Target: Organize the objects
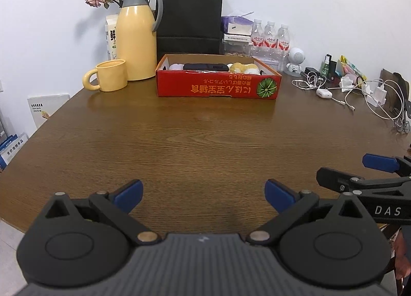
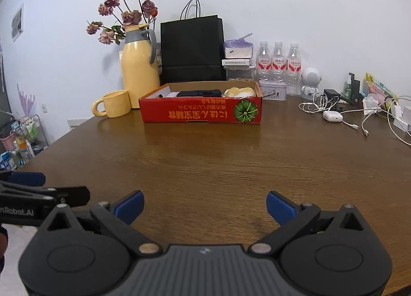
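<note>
A red cardboard box [image 1: 218, 85] [image 2: 203, 113] stands at the far middle of the brown wooden table [image 1: 192, 141] [image 2: 218, 162]. Inside it lie a black flat device [image 1: 205, 66] [image 2: 199, 93], a yellow-white plush [image 1: 244, 67] [image 2: 240, 92] and a pale round item [image 1: 176, 66]. My left gripper [image 1: 204, 194] is open and empty above the near table edge. My right gripper [image 2: 205, 207] is open and empty beside it; it also shows at the right edge of the left wrist view [image 1: 359, 175].
A yellow mug [image 1: 109, 79] [image 2: 113, 103], a yellow thermos jug [image 1: 137, 34] [image 2: 140, 67] with dried roses, a black paper bag [image 1: 190, 21] [image 2: 192, 49], water bottles [image 1: 269, 35] [image 2: 278, 62], a white robot toy [image 1: 295, 61] [image 2: 310, 82], an earbud case [image 1: 324, 92] [image 2: 332, 116] and white cables [image 1: 359, 93] [image 2: 372, 118] line the far side.
</note>
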{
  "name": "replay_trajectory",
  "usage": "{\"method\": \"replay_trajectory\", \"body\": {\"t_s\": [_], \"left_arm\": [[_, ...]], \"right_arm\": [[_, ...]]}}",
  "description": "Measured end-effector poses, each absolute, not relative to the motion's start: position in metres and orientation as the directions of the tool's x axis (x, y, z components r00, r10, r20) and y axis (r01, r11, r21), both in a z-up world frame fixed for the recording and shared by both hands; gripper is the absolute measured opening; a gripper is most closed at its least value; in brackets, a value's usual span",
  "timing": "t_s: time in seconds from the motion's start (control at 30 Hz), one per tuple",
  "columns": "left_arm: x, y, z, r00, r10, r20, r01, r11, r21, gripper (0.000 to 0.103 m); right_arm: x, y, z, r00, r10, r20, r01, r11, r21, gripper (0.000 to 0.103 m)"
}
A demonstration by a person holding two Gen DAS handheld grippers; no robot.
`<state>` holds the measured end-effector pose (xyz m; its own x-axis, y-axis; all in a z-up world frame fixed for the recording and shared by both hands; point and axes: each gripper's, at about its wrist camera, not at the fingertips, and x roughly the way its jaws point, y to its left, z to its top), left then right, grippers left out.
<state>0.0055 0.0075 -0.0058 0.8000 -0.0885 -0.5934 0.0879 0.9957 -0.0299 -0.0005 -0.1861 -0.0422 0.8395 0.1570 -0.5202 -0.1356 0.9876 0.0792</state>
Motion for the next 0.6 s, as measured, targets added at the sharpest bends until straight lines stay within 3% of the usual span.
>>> {"method": "replay_trajectory", "body": {"t_s": [0.6], "left_arm": [[0.0075, 0.0071, -0.0067, 0.791, -0.090, -0.605, 0.096, 0.995, -0.022, 0.103]], "right_arm": [[0.0029, -0.1904, -0.0450, 0.833, 0.163, -0.529, -0.130, 0.987, 0.099, 0.102]]}}
